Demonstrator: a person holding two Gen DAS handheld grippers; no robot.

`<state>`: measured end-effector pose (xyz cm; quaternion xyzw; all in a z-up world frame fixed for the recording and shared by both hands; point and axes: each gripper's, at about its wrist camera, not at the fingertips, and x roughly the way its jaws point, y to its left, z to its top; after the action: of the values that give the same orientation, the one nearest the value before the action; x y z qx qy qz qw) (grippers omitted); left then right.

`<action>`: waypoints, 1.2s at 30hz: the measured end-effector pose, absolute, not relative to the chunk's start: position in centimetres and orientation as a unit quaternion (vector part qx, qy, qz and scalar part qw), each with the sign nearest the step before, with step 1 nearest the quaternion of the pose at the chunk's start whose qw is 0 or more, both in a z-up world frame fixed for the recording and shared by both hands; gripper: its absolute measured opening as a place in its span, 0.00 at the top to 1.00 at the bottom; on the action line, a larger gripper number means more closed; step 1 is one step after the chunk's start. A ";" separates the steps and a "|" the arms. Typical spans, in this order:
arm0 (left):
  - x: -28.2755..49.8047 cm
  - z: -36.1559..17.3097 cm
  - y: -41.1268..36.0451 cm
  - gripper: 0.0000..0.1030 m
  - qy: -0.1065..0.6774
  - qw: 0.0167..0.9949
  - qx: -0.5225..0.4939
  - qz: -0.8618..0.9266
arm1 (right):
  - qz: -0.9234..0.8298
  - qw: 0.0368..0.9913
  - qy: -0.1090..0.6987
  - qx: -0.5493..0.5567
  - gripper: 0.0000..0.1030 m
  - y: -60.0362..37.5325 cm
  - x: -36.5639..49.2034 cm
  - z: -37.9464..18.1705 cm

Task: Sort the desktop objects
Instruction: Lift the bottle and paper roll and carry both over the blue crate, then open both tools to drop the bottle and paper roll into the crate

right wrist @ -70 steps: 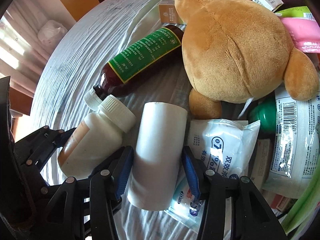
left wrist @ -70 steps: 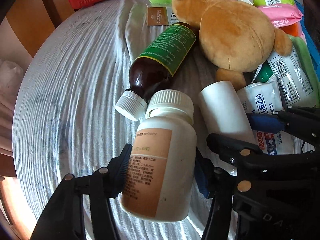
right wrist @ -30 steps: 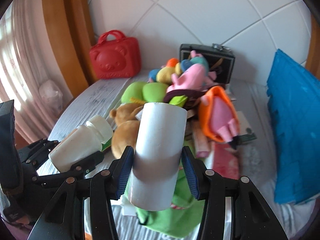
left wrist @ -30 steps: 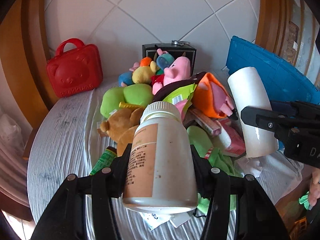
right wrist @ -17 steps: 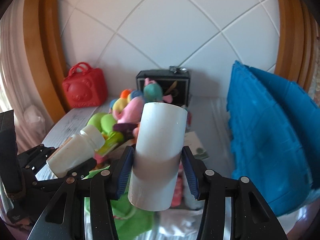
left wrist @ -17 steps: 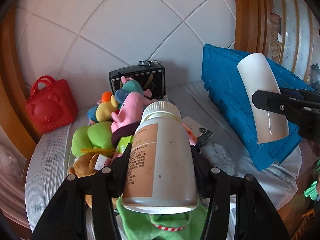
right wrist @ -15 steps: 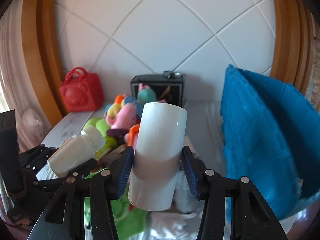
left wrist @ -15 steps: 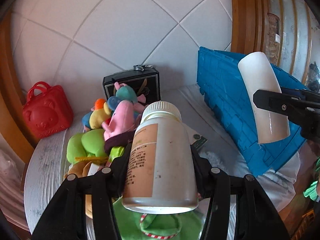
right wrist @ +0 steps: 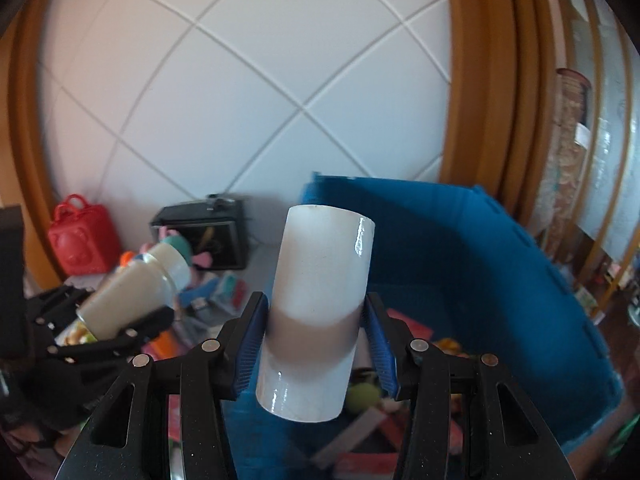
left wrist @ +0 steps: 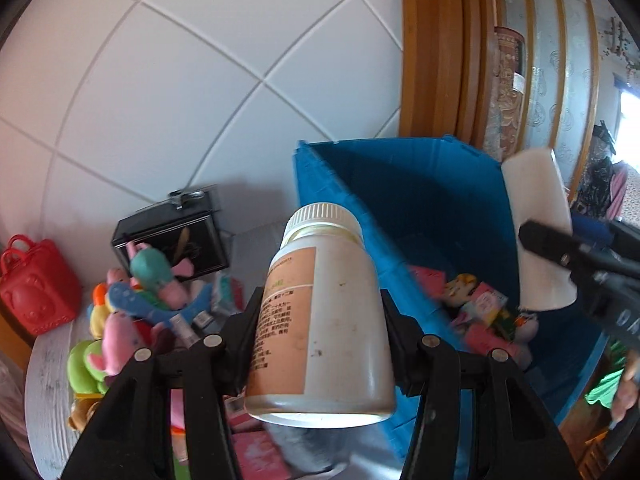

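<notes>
My left gripper (left wrist: 320,322) is shut on a white pill bottle (left wrist: 320,320) with a tan label and ribbed cap, held in the air in front of the blue bin (left wrist: 420,184). My right gripper (right wrist: 316,328) is shut on a plain white cylinder (right wrist: 316,304), held over the blue bin (right wrist: 480,248). In the right wrist view the pill bottle (right wrist: 132,288) and the left gripper show at the left. In the left wrist view the cylinder (left wrist: 536,224) shows at the right, above the bin's inside.
The bin holds several small packets and toys (left wrist: 480,308). Left of it lie plush toys (left wrist: 132,304), a black box (left wrist: 172,240) and a red bear case (left wrist: 36,288) on the grey-clothed table. A tiled wall stands behind, with a wooden frame (left wrist: 432,48) at the right.
Both grippers have risen off the table and swung right with the bottle and the cylinder still gripped. The blue bin has come into the middle of both views and its inside now shows.
</notes>
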<state>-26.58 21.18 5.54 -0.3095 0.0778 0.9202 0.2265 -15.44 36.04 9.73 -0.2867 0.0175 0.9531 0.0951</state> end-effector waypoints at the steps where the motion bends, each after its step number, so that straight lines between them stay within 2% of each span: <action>1: -26.7 5.8 22.5 0.49 0.079 0.230 -0.312 0.918 | 0.951 0.104 0.018 -0.291 0.53 37.3 -15.4 9.5; 7: -27.5 6.4 30.1 0.50 0.088 0.267 -0.349 0.894 | 0.932 0.154 0.019 -0.327 0.53 44.1 -15.9 7.4; 16: -28.8 4.0 38.4 0.50 0.134 0.287 -0.419 0.851 | 0.905 0.196 0.045 -0.375 0.53 50.6 -17.3 3.5; 18: -29.3 3.3 39.6 0.50 0.131 0.297 -0.447 0.834 | 0.906 0.180 0.069 -0.377 0.59 51.4 -17.3 3.7; 21: -29.6 1.9 40.8 0.50 0.153 0.287 -0.455 0.829 | 0.895 0.225 0.038 -0.383 0.60 51.1 -17.0 3.6; 25: -29.3 1.3 41.3 0.50 0.163 0.284 -0.455 0.828 | 0.887 0.222 0.053 -0.402 0.69 51.9 -17.1 2.4; 27: -28.9 1.0 41.4 0.50 0.173 0.285 -0.453 0.827 | 0.887 0.221 0.065 -0.400 0.76 52.2 -17.0 2.3; 32: -29.6 0.6 41.3 0.49 0.170 0.273 -0.467 0.824 | 0.880 0.233 0.051 -0.411 0.76 51.8 -17.3 2.1; 36: -29.7 0.1 41.5 0.43 0.179 0.271 -0.475 0.818 | 0.872 0.239 0.035 -0.425 0.73 51.5 -17.8 1.7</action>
<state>-29.69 41.54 0.12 -0.4749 0.1793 0.8178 0.2712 -17.83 51.51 1.73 -0.4252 0.0349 0.8722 0.2392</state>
